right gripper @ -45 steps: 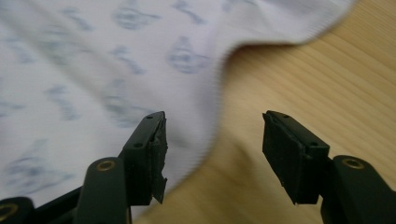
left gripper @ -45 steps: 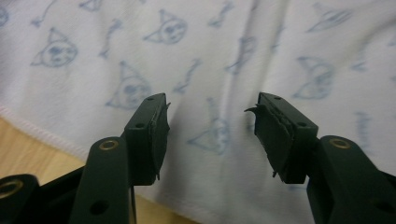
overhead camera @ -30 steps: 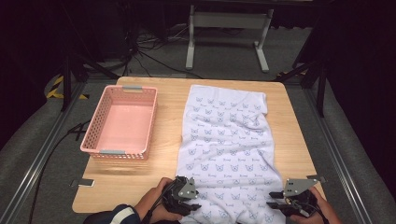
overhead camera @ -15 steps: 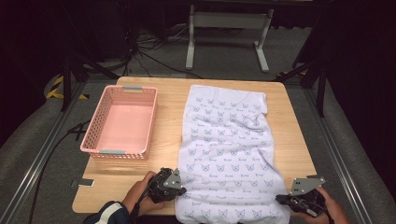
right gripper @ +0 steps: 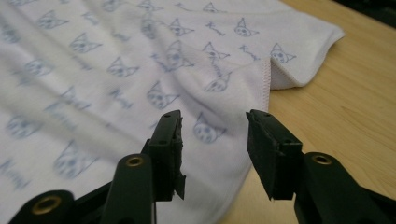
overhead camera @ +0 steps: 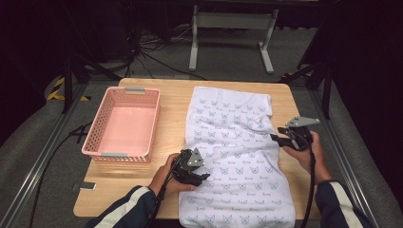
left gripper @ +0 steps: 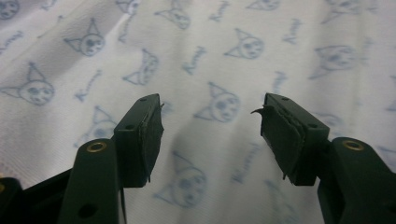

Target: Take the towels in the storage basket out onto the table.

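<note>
Basket [overhead camera: 122, 124] — pink lattice plastic — sits well left of the left gripper [overhead camera: 198, 174]. Both grippers, right gripper [overhead camera: 280, 138] included, have just been opening, jaws released and empty over the soft printed towel [overhead camera: 235, 142].

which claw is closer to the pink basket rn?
Left. The left claw sits at the towel's left edge, just past the pink basket's near right corner. The right claw is across the towel, at its right edge.

— Any writing to read here?
— Only on the white towel [left gripper: 224, 56]: a small blue script word repeats beside each cat-face print, at about four o'clock of it. It is too blurred to spell out.
</note>
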Motion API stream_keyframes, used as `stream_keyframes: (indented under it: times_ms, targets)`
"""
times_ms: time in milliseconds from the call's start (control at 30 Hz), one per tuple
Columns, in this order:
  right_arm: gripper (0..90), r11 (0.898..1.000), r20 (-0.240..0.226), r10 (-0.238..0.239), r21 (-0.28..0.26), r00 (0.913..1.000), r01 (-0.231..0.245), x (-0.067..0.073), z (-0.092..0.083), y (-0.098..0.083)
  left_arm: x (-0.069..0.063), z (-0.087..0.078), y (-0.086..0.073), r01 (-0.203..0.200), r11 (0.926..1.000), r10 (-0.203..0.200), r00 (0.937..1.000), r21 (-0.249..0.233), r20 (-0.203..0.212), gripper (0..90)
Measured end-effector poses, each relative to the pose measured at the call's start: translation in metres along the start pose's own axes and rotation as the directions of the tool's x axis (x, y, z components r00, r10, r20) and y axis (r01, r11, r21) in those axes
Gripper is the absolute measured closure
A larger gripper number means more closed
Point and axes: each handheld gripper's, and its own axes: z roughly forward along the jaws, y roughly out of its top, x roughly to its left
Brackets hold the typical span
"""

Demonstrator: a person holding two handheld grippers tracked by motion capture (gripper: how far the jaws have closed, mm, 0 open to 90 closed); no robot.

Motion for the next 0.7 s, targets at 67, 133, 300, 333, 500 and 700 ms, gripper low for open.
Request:
stream_keyframes:
  times_ms: [67, 133, 300, 333, 500, 700]
  targets:
    - [60.3, 0.999, 0.023, 0.049, 0.017, 0.9985, -0.049, -0.013, 0.021, 0.002, 0.005, 0.004, -0.001, 0.023, 0.9997, -0.023, 0.9986, -0.001, 0.048, 44.9]
    - [59.6, 0.996, -0.002, 0.073, 0.049, 0.9973, -0.073, -0.018, 0.034, 0.003, 0.007, 0.007, -0.004, 0.039, 0.9988, -0.041, 0.9977, 0.029, 0.054, 46.6]
    - [66.4, 0.988, 0.076, 0.064, 0.139, 0.9951, -0.074, -0.024, 0.051, 0.000, 0.004, 0.006, -0.005, 0.037, 0.9986, -0.040, 0.9973, 0.036, 0.062, 48.8]
    - [67.6, 0.984, 0.103, 0.049, 0.166, 0.9935, -0.066, -0.025, 0.052, -0.002, 0.004, 0.004, -0.005, 0.032, 0.9983, -0.035, 0.9971, 0.049, 0.067, 49.2]
    - [67.7, 0.976, 0.104, 0.085, 0.192, 0.9909, -0.104, -0.037, 0.039, -0.017, -0.005, -0.002, -0.007, 0.023, 0.9971, -0.030, 0.9946, 0.072, 0.099, 49.7]
    - [61.8, 0.967, 0.097, 0.105, 0.223, 0.9897, -0.125, -0.046, 0.030, -0.023, -0.007, -0.002, 0.000, 0.000, 0.9961, -0.010, 0.9929, 0.089, 0.118, 47.8]
